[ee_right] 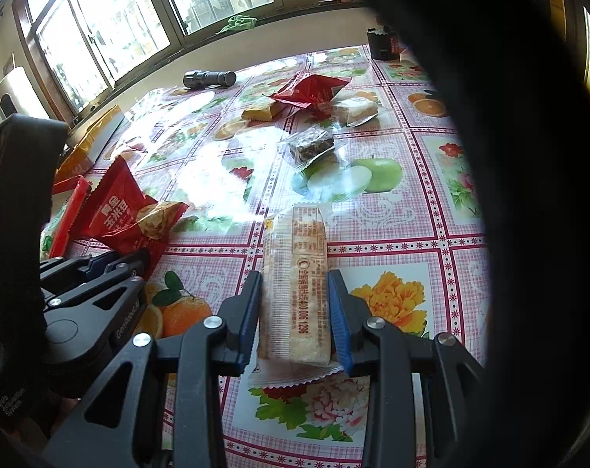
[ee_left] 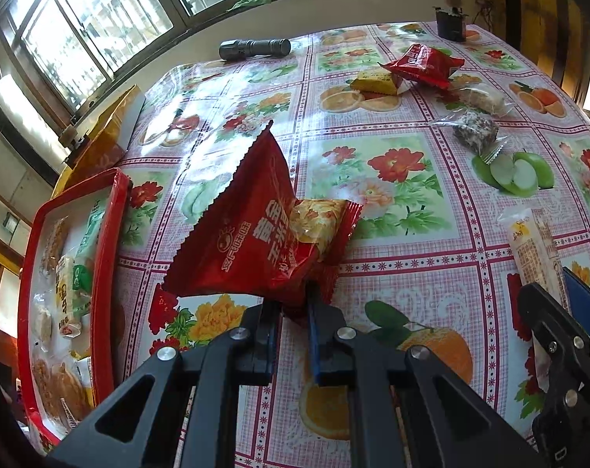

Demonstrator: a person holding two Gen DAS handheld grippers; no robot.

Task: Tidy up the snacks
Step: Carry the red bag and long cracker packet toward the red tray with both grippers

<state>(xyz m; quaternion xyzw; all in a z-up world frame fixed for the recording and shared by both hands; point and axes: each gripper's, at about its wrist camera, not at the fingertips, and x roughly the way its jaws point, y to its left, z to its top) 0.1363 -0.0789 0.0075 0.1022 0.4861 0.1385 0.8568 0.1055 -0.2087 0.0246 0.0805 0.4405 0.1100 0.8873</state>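
Red packet (ee_left: 256,226) hangs pinched by its corner in the left gripper (ee_left: 295,308), lifted off the table (ee_left: 373,273); the tray (ee_left: 111,210) lies just to its left. Right gripper (ee_right: 295,304) straddles the bar (ee_right: 295,284), pads at both long sides, bar's axis running straight ahead.

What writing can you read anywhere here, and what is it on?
"黄金玉米豆": red snack bag held by the left gripper.
"400 006 1296": long wafer pack between the right gripper fingers; its fine print is too small.
"Data Acquisition System": left gripper body, seen from the right wrist.
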